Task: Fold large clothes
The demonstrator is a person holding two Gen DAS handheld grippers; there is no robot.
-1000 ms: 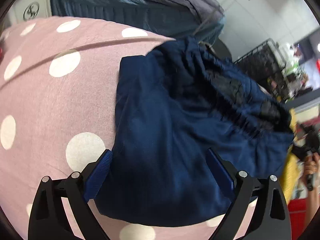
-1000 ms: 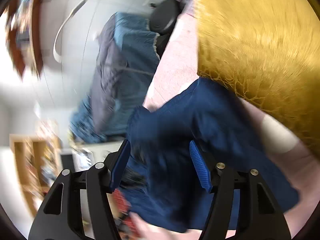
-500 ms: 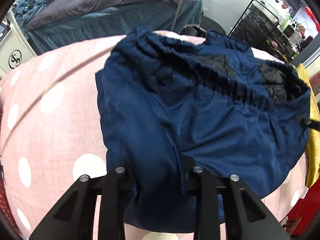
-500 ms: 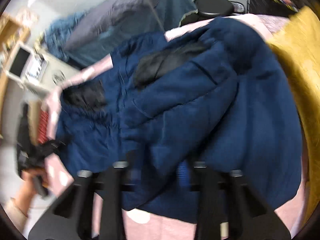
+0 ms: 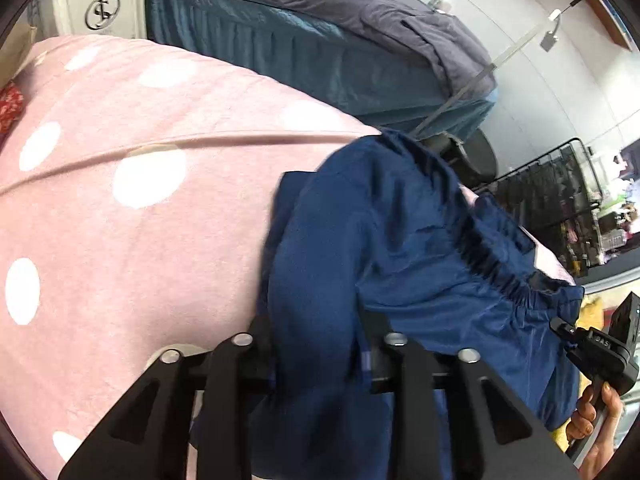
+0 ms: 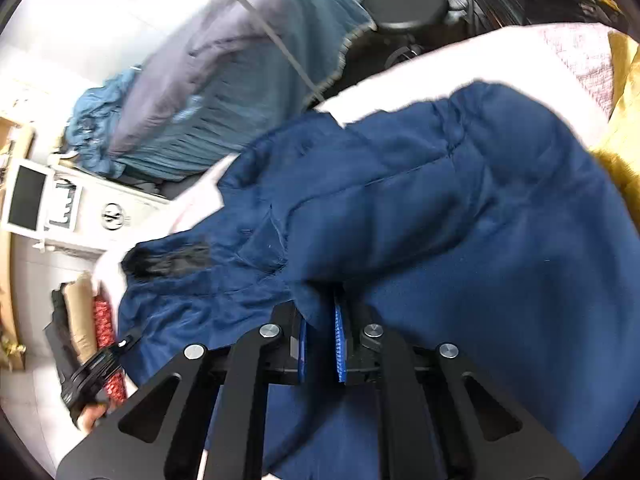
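A navy blue garment (image 5: 400, 248) with a gathered elastic waistband lies bunched on a pink spread with white dots (image 5: 120, 240). My left gripper (image 5: 320, 356) is shut on a thick fold of the garment's near edge, and the cloth hangs down between its fingers. In the right wrist view the same navy garment (image 6: 480, 220) fills the middle, showing a black inner patch at the left. My right gripper (image 6: 320, 340) is shut on a pinch of its fabric between the blue pads. The other gripper and a hand (image 5: 600, 408) show at the left wrist view's lower right.
Behind the pink spread stands a bed with grey and teal covers (image 5: 320, 32). A black round stool (image 6: 404, 4) and a black wire rack (image 5: 552, 200) stand beyond the spread. A mustard yellow cloth (image 6: 624, 152) lies at the right. A white appliance (image 6: 104, 208) stands at the left.
Both grippers went from open above the garment to shut on its fabric. The left view swung back leftward, and the garment bunched up and lifted at the held folds.
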